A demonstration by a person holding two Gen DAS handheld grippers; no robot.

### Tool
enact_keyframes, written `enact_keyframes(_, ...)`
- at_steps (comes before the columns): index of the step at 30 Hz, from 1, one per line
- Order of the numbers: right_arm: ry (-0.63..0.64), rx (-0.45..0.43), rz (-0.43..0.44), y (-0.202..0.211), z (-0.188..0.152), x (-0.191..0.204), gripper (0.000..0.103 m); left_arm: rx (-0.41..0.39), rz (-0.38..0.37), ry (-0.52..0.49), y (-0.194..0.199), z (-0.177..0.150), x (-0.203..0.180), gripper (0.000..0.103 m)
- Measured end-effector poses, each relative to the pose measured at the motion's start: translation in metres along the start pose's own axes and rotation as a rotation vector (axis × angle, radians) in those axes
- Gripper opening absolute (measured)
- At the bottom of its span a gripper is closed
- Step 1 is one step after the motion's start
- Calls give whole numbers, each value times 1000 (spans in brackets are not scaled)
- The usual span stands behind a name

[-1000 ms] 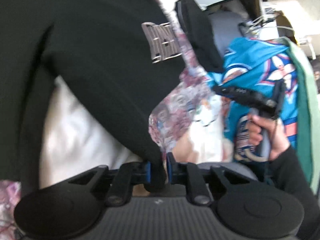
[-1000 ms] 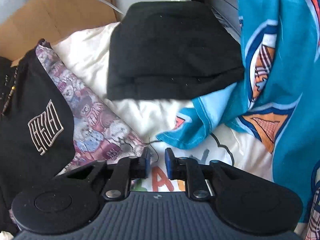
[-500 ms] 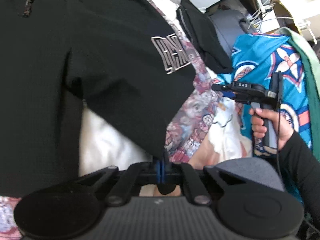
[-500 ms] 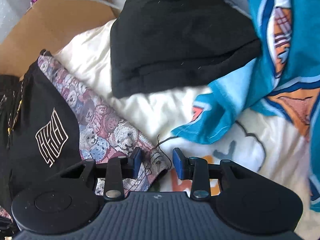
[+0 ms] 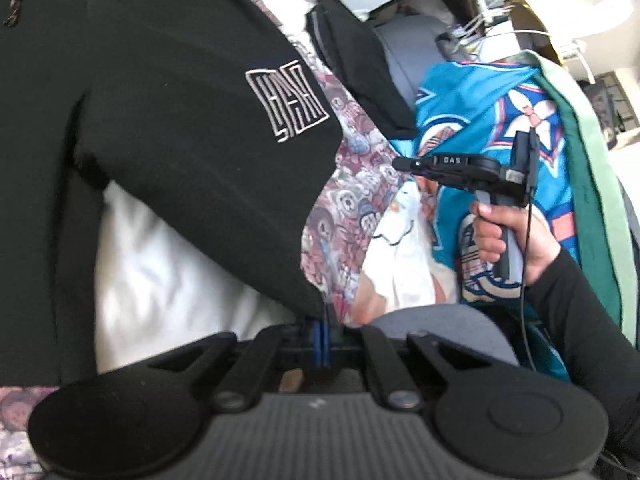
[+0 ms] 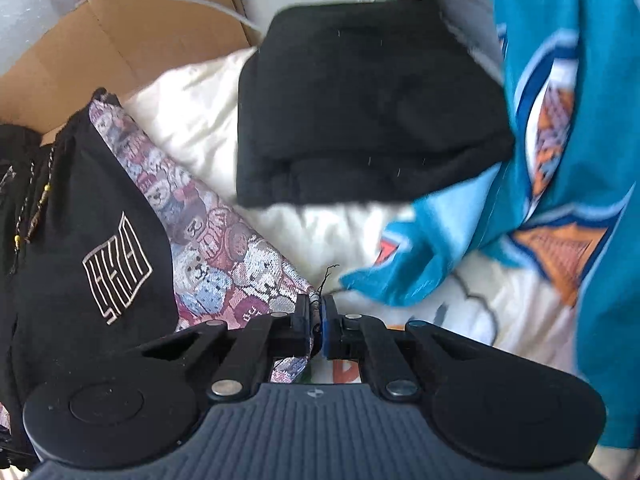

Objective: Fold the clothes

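On white bedding (image 6: 192,120), both grippers (image 5: 322,336) (image 6: 316,326) pinch cloth

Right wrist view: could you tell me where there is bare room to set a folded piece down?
Bare white bedding lies between the bear-print fabric and the folded black garment; a narrower strip sits below that garment. Rightward the teal jersey crowds everything.

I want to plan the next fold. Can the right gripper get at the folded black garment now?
Probably not yet. The right gripper is shut on the corner of the bear-print cloth, so it is occupied. The path over the white sheet to the black garment looks free otherwise.
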State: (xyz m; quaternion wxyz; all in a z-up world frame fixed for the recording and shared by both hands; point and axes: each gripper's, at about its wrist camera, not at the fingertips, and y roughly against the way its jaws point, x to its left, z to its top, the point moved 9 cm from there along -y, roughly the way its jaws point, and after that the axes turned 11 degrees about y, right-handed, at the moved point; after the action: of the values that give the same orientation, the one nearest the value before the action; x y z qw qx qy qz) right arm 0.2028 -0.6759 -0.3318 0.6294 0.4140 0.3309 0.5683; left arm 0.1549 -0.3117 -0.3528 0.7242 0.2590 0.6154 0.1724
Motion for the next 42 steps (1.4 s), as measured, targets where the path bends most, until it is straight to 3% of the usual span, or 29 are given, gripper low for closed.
enact_keyframes(3,0,-2,-22,8,5,-2,4,9,19,-9,-2,-3,1,2)
enact_keyframes(7,41,99,-129,-8,-9,-4,18,70,186,-3,-19,-15,22,6)
enact_keyframes(9,56,113,-151,-10,-15,-2,23,99,227,3,-25,-22,30,9)
enact_keyframes(12,52,94,-128,-6,-18,5,34,118,218,12,-26,-26,31,13)
enact_keyframes(17,47,69,-91,5,-18,18,37,106,228,2,-16,-17,28,14)
enact_keyframes(21,14,61,-49,12,-18,33,41,83,239,-15,-1,-8,26,20)
enact_keyframes(31,-5,29,90,41,-27,98,42,1,281,-74,58,17,15,25)
enact_keyframes(42,106,-42,135,87,-30,153,43,-77,303,-151,146,25,-1,35)
